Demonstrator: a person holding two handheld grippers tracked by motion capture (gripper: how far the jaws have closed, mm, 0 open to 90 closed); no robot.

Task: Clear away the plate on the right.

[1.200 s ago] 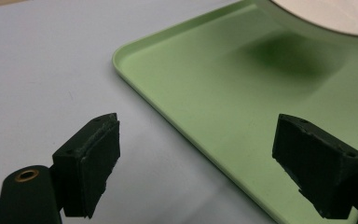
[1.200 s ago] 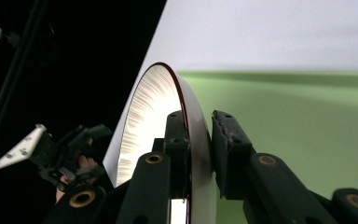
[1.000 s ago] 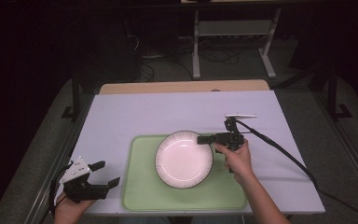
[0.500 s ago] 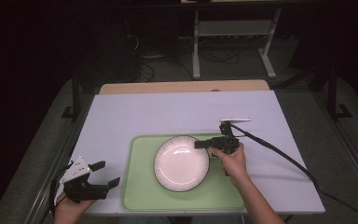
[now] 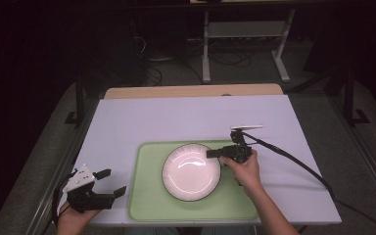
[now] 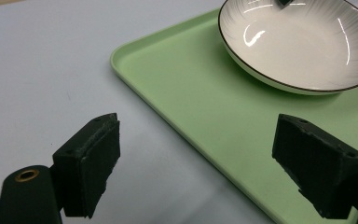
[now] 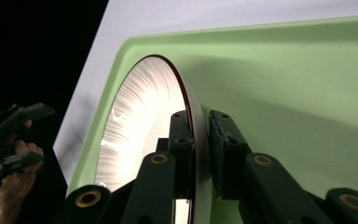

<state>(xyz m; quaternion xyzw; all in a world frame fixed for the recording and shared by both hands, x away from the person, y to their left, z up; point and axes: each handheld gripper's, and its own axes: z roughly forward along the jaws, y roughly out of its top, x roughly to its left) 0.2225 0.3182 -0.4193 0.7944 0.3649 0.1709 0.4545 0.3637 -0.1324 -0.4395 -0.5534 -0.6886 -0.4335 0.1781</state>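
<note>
**A:** Entry, risk check. What worries you at this grip?

**B:** My right gripper (image 7: 199,140) is clamped on the rim of the shallow white ceramic plate with the thin dark edge (image 5: 191,171), one jaw inside the rim, one outside. It is an edge pinch on glazed ware, so I judge slip is the main hazard: if I tilt or lift fast, the plate's weight could lever it out of the pads and drop it onto the pale green plastic tray (image 5: 149,205). Pushing sideways might also drag the tray across the lavender table top (image 5: 176,117).

**A:** And the other one?

**B:** My left gripper (image 5: 108,182) is wide open, holding nothing, near the tray's left edge at the table's front corner.

**A:** Plate condition and position?

**B:** Empty, clean, glossy, fine radial ribbing inside. It sits near the tray's middle; whether the gripped side is raised, I cannot tell.
</note>
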